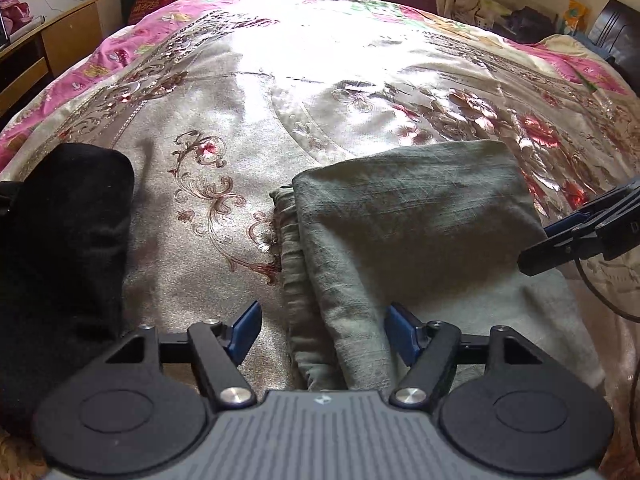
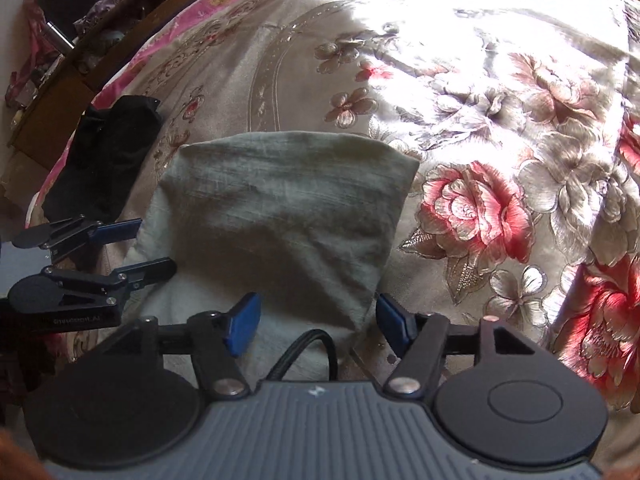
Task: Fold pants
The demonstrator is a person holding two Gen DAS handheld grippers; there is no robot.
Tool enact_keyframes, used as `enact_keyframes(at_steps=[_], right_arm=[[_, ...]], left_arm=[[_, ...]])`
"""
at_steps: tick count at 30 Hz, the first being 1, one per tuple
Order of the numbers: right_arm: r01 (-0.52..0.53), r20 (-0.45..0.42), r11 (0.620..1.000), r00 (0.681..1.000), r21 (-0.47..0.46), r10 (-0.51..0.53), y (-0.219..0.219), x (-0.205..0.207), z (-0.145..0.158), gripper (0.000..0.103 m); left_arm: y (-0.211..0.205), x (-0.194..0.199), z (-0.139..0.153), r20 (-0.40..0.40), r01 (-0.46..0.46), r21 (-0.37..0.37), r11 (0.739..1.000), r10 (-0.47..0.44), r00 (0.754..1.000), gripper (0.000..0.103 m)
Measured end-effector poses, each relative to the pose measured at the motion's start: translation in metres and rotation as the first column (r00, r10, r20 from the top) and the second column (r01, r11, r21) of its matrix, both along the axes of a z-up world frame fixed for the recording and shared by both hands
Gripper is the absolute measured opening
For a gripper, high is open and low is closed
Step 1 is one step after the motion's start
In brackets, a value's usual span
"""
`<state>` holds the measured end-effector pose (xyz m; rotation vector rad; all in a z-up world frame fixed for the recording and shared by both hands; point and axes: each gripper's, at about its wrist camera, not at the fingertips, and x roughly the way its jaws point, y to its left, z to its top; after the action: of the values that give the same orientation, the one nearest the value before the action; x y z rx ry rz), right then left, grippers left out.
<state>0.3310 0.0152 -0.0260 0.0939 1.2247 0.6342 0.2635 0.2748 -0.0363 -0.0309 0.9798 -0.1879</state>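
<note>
The grey-green pants [image 1: 408,232] lie folded into a compact rectangle on the flowered bedspread [image 1: 248,92], also in the right wrist view [image 2: 280,208]. My left gripper [image 1: 322,330] is open and empty, just above the near left edge of the pants, where stacked layers show. My right gripper [image 2: 316,322] is open and empty over the near right corner of the pants. The right gripper's fingers [image 1: 560,240] show at the right of the left wrist view. The left gripper's fingers [image 2: 132,248] show at the left of the right wrist view.
A folded black garment [image 1: 68,232] lies on the bed left of the pants, also in the right wrist view [image 2: 108,156]. A wooden desk [image 1: 60,40] stands beyond the bed's left side. A black cable [image 2: 316,348] hangs by the right gripper.
</note>
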Motion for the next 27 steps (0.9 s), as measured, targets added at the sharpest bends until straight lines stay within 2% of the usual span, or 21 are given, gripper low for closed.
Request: enact_keyframes(at_steps=[2, 3, 8, 11, 14, 16, 19, 25, 27], right_arm=[[0.031, -0.014, 0.999, 0.999, 0.021, -0.031, 0.003, 0.001, -0.008, 0.067], [0.030, -0.008, 0.999, 1.000, 0.021, -0.030, 0.007, 0.001, -0.010, 0.069], [-0.023, 0.052, 0.999, 0.998, -0.047, 0.025, 0.017, -0.007, -0.004, 0.064], [-0.016, 0.072, 0.997, 0.997, -0.070, 0.021, 0.014, -0.010, 0.001, 0.062], [0.000, 0.082, 0.994, 0.997, -0.106, 0.008, 0.007, -0.016, 0.002, 0.062], [0.020, 0.085, 0.993, 0.996, -0.115, -0.011, 0.001, -0.019, 0.003, 0.058], [0.052, 0.111, 0.988, 0.993, -0.145, -0.036, -0.007, -0.023, 0.012, 0.057], [0.136, 0.145, 0.986, 0.982, -0.095, -0.121, -0.029, -0.032, 0.039, 0.059], [0.139, 0.153, 0.987, 0.980, -0.076, -0.127, -0.029, -0.038, 0.046, 0.059]], left_arm=[[0.002, 0.007, -0.009, -0.037, -0.015, -0.060, 0.998, 0.013, 0.999, 0.082], [0.000, 0.009, -0.011, -0.036, -0.011, -0.067, 0.998, 0.009, 0.999, 0.082], [-0.018, 0.004, -0.005, 0.029, 0.052, 0.053, 0.997, -0.054, 0.998, 0.081], [-0.023, -0.002, 0.005, 0.053, 0.076, 0.126, 0.989, -0.083, 0.995, 0.081], [-0.022, -0.006, 0.004, 0.014, 0.072, 0.150, 0.986, -0.074, 0.997, 0.082], [-0.020, -0.010, 0.002, 0.004, 0.059, 0.158, 0.986, -0.060, 0.998, 0.083], [-0.017, -0.011, 0.007, -0.012, 0.015, 0.161, 0.987, -0.013, 1.000, 0.083], [-0.033, -0.021, 0.040, 0.043, -0.034, 0.269, 0.962, 0.024, 0.999, 0.082], [-0.044, -0.024, 0.056, 0.064, -0.057, 0.239, 0.969, 0.043, 0.997, 0.083]])
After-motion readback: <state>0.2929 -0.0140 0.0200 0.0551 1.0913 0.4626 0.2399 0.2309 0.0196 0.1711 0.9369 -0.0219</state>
